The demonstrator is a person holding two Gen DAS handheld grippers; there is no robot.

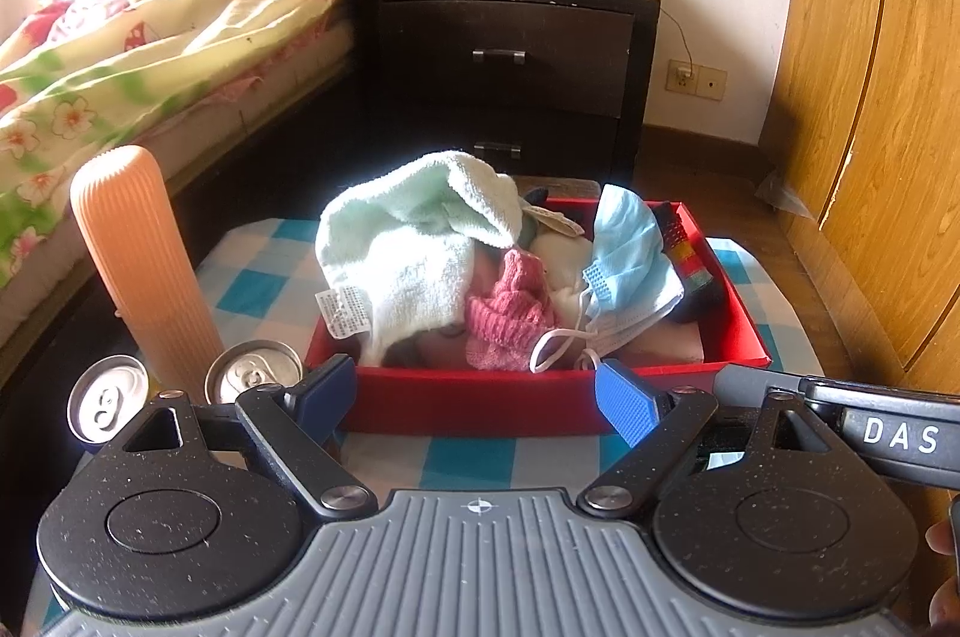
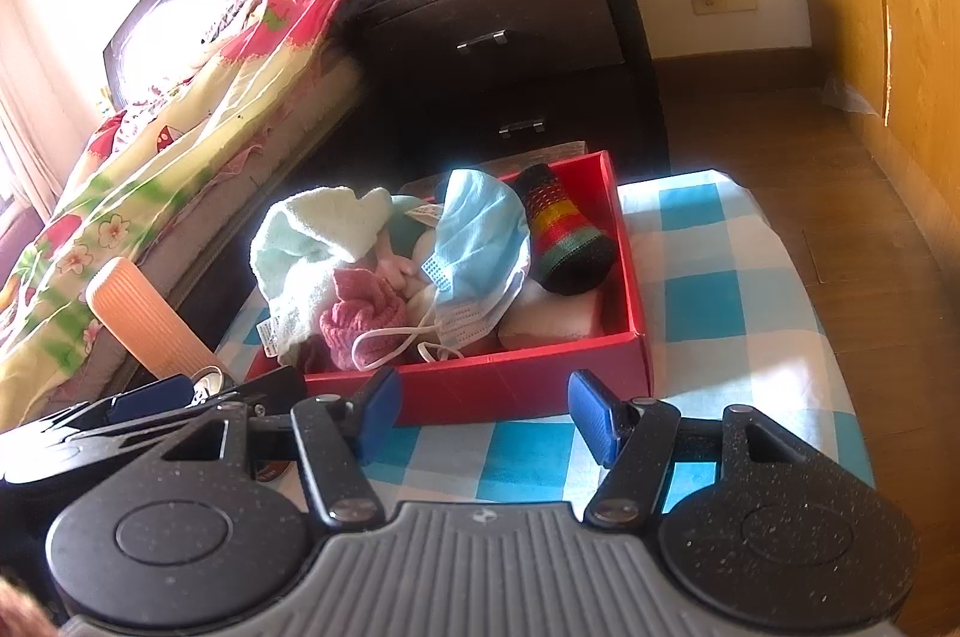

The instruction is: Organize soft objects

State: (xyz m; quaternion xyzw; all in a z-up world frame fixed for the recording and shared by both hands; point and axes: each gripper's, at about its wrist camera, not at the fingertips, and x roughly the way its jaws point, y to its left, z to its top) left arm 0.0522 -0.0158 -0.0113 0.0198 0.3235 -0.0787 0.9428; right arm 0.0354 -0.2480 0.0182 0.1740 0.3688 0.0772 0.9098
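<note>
A red box stands on a blue-and-white checked cloth. In it lie a pale green towel, a pink knitted piece, a blue face mask and a dark striped knitted pouch. My left gripper is open and empty just before the box's near wall. My right gripper is open and empty, also at the near wall, to the right of the left one. The right gripper's body shows at the right edge of the left wrist view.
A ribbed orange tube and two drink cans stand left of the box. A bed with a floral quilt lies on the left. A dark nightstand is behind. A wooden wardrobe is on the right.
</note>
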